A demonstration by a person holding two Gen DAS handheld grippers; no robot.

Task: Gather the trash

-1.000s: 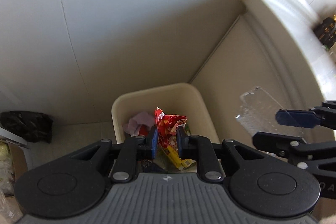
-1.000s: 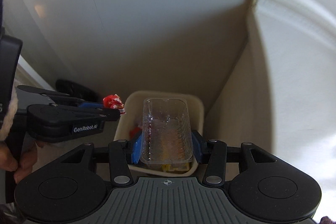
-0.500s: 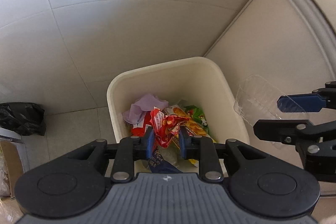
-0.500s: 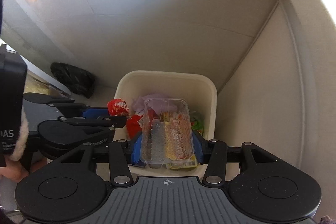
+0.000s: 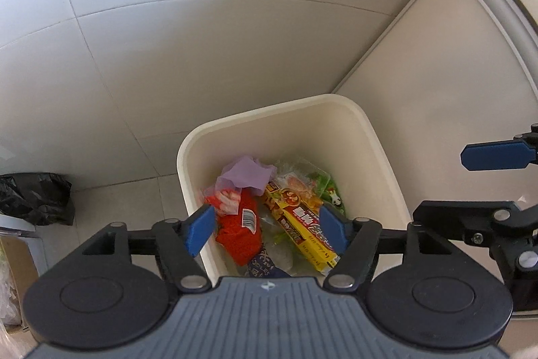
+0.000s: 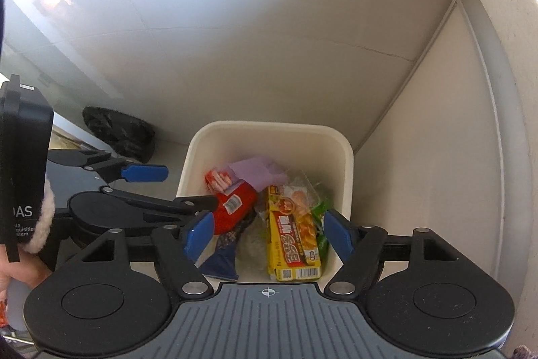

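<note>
Both sets of jaws opening right now, nothing between the blue pads on either one. Left gripper pointing steeply down over the cream trash bin, pads spread either side of the junk below. Right gripper same deal, hanging over the same bin from the other side, with its blue pad poking into the left view at the right edge.

Inside the bin: red snack wrapper with a barcode sticker on the left, yellow box with printed food pictures lying beside it, crumpled purple paper behind those, a clear plastic tray near the back right, barely readable through the glare, and a dark blue packet at the near edge.

Bin tucked on the tiled floor against the grey tiled wall, right next to a cream cabinet panel. Black plastic bag slumped on the floor well off to the left. Fuzzy white cuff visible by the left device.
</note>
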